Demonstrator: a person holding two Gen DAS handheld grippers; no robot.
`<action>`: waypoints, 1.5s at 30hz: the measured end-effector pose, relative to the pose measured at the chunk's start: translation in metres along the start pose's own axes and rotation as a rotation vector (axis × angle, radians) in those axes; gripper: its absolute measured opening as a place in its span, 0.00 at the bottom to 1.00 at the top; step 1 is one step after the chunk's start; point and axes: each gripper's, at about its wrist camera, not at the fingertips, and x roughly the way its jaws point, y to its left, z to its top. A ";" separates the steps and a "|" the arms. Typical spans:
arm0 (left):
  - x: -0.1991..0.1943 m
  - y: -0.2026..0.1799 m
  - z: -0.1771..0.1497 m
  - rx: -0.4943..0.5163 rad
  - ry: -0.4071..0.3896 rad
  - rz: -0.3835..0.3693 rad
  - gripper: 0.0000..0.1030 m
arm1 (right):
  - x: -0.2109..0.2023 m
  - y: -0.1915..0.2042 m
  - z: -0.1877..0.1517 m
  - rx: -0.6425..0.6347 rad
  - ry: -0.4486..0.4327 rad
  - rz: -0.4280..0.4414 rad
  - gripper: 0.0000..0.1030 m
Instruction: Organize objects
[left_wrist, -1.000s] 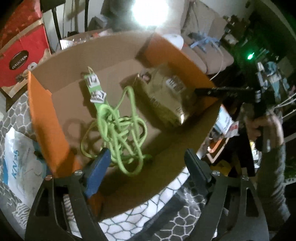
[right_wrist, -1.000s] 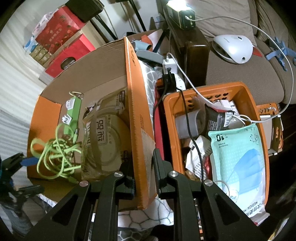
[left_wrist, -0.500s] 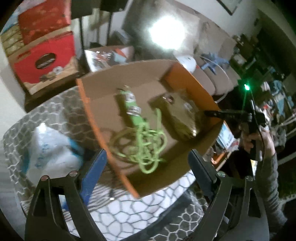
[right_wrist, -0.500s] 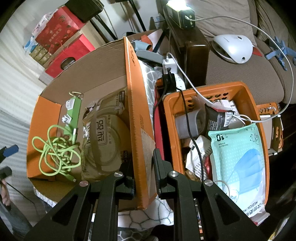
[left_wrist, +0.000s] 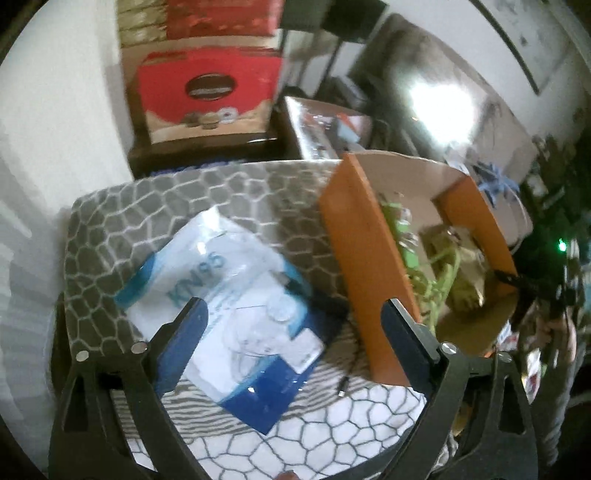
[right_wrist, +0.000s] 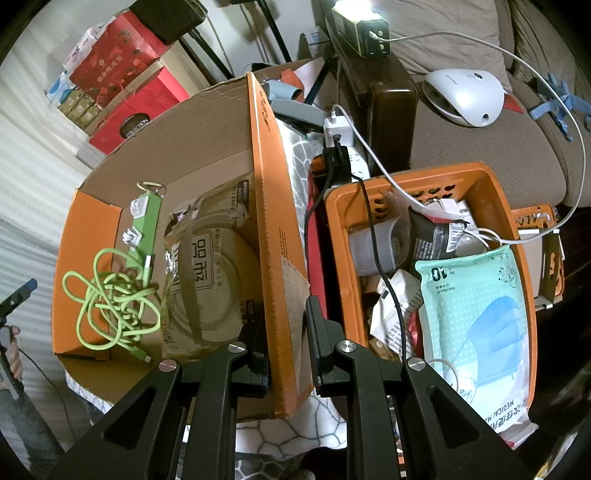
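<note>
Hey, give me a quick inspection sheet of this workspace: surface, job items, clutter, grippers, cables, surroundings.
Surface: hexagon-patterned cloth, partly bare.
Job's things: KN95 mask pack lies flat on the cloth beside the cardboard box; inside the box lie a green cable and a brown packet.
Clutter: orange basket crammed with packets, including a mint mask pack.
Grippers: left hand-held gripper over the KN95 mask pack, jaws opening, nothing between them; right hand-held gripper shut on the box's wall.
Cables: white cable and black cable cross the basket.
Surroundings: red boxes, sofa.
</note>
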 end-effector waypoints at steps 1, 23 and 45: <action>0.001 0.006 -0.001 -0.021 0.004 -0.004 0.95 | 0.000 0.000 0.000 0.000 0.000 0.000 0.14; 0.098 -0.004 0.006 -0.161 0.115 0.011 0.45 | 0.000 -0.004 -0.002 0.002 0.004 -0.002 0.15; 0.096 -0.007 0.006 -0.163 0.077 0.006 0.09 | 0.001 -0.004 -0.003 0.001 0.006 -0.007 0.15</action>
